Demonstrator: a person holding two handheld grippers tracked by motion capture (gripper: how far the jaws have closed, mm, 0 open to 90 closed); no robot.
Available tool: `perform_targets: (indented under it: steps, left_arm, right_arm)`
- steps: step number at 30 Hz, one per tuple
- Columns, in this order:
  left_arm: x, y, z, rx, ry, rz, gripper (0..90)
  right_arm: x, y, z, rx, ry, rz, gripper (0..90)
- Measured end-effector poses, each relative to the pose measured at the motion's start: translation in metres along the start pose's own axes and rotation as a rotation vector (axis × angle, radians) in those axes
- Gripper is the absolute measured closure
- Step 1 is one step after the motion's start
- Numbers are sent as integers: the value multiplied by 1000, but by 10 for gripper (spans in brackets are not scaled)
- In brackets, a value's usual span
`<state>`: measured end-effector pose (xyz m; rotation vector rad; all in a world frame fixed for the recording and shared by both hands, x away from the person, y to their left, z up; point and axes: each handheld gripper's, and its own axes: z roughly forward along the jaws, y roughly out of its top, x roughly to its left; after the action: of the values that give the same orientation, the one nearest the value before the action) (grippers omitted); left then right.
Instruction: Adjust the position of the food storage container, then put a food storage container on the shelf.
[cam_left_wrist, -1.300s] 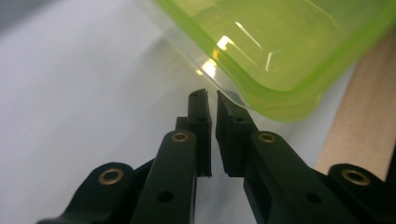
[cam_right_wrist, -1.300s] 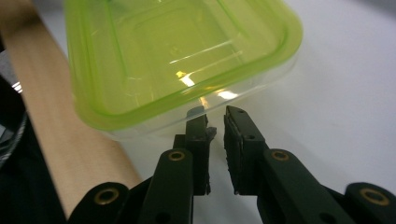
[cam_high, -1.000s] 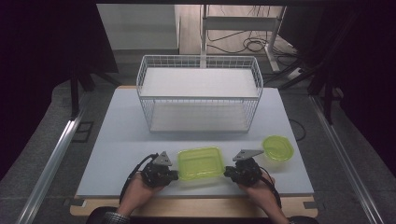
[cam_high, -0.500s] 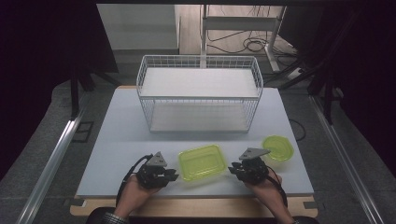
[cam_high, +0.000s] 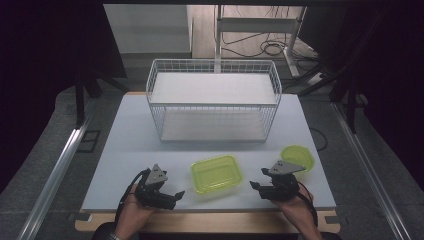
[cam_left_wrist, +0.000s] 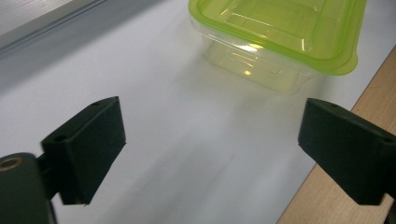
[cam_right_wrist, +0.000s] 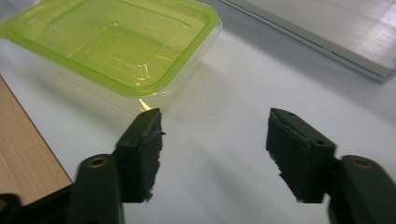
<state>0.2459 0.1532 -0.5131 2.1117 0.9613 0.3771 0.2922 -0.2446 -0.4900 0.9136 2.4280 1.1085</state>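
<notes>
You have just let go of the lidded green container (cam_high: 216, 173): both sets of jaws have been opening over the last moment, and nothing sits between them now. A second ago your two grippers sat tight against the container's short ends; now your left gripper (cam_high: 169, 196) has backed off toward the lower left of the high view and your right gripper (cam_high: 258, 187) toward the lower right, each clear of the box. The container rests on the white table (cam_high: 125, 145) at lower centre, in front of the wire basket (cam_high: 214, 102), its lid looking seated. A round green container (cam_high: 297, 157) sits just beyond your right gripper. I judge the placing done, so your hands are free for the next item.
</notes>
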Motion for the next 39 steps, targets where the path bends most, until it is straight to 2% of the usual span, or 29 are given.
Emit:
perform_targets:
  steps: [1,9,13,22,29,33,36,39]
  left_arm:
    - [-1,-1,-1,1,4,-3,42]
    - [-5,-11,-3,27,40,30,26]
    - [-5,-12,-2,18,53,51,16]
    - [-2,-14,-2,-6,63,53,16]
    - [-2,-15,2,5,74,67,16]
    - [-2,-15,3,13,69,63,19]
    - [-2,-15,4,21,69,63,21]
    - [-3,-15,5,28,72,67,22]
  right_arm:
    - [-2,-2,1,-3,3,17,280]
    - [-6,-4,5,2,24,44,193]
    - [-6,-4,6,6,29,47,176]
    - [-8,-4,8,-11,36,42,100]
    - [-6,1,9,-12,44,36,92]
    - [-5,6,12,-8,58,55,95]
    - [-5,10,15,5,68,88,96]
    - [-5,14,16,0,64,100,96]
